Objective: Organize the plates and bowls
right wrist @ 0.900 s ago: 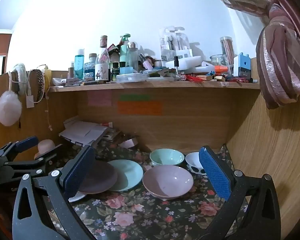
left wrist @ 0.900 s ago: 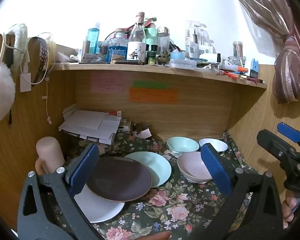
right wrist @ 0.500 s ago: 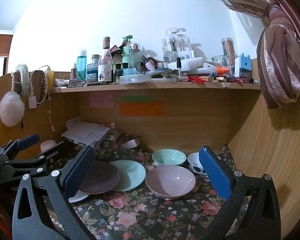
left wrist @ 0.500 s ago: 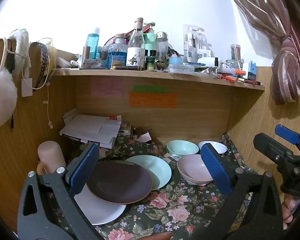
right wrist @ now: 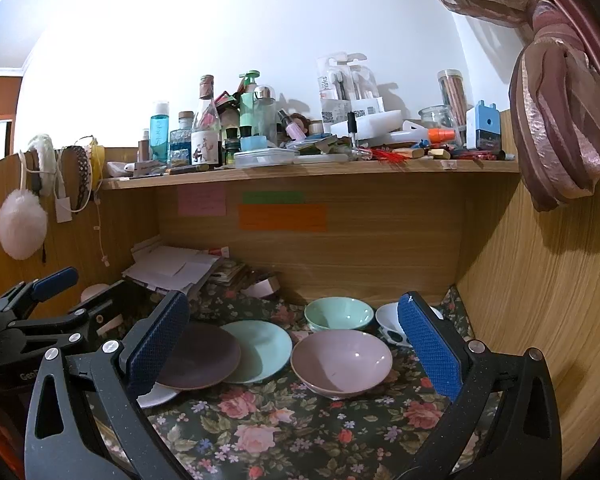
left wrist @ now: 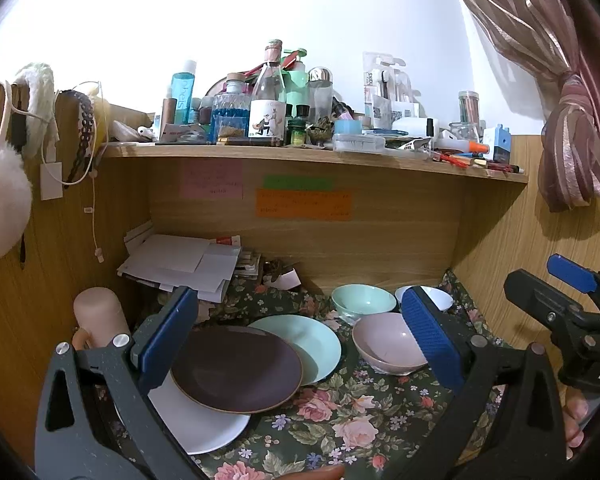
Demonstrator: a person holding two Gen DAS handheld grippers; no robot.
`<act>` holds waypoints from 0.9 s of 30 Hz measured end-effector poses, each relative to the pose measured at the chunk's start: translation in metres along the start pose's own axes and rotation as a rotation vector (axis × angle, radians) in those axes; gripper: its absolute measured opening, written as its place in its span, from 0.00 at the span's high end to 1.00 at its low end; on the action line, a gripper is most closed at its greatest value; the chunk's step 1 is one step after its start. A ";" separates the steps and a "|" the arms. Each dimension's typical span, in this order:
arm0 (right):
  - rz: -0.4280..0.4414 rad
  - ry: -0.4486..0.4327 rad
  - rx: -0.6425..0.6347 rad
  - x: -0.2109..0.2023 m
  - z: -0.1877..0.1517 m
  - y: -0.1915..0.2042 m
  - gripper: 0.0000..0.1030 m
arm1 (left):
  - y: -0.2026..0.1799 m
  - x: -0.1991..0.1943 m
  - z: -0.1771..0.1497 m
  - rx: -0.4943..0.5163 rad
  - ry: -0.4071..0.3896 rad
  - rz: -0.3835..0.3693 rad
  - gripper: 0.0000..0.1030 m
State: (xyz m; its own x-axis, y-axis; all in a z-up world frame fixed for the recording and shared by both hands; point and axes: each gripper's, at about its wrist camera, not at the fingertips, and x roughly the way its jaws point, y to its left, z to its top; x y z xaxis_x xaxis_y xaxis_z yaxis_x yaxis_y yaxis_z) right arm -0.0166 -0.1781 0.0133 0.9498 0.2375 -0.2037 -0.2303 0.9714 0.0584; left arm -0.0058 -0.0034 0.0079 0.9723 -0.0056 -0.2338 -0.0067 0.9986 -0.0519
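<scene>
Floral cloth (left wrist: 340, 420) on desk carries untouched dishes: brown plate (left wrist: 236, 368) overlapping green plate (left wrist: 312, 340) and white plate (left wrist: 204, 424) toward left edge, pink bowl (right wrist: 340, 360) mid-desk. Only views tilt slightly since a second ago; nothing sorted. Left tool (left wrist: 300, 332), right tool (right wrist: 292, 336) jaws wide apart, empty.

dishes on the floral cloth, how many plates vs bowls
plates: 3: white plate, dark brown plate, mint plate
bowls: 3: pink bowl, mint bowl, white bowl
total: 6
</scene>
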 end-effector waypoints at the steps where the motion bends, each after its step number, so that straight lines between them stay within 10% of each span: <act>1: -0.001 0.000 0.000 0.000 0.000 0.000 0.00 | -0.001 0.000 0.000 0.001 0.000 0.000 0.00; 27: 0.003 -0.004 0.005 0.001 -0.001 -0.001 0.00 | -0.002 0.005 0.001 0.000 -0.004 -0.005 0.00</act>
State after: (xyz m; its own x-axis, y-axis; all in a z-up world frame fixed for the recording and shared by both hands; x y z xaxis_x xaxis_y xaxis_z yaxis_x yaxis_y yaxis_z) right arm -0.0157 -0.1790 0.0122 0.9499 0.2407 -0.1994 -0.2325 0.9705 0.0639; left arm -0.0011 -0.0054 0.0074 0.9732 -0.0105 -0.2296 -0.0016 0.9986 -0.0526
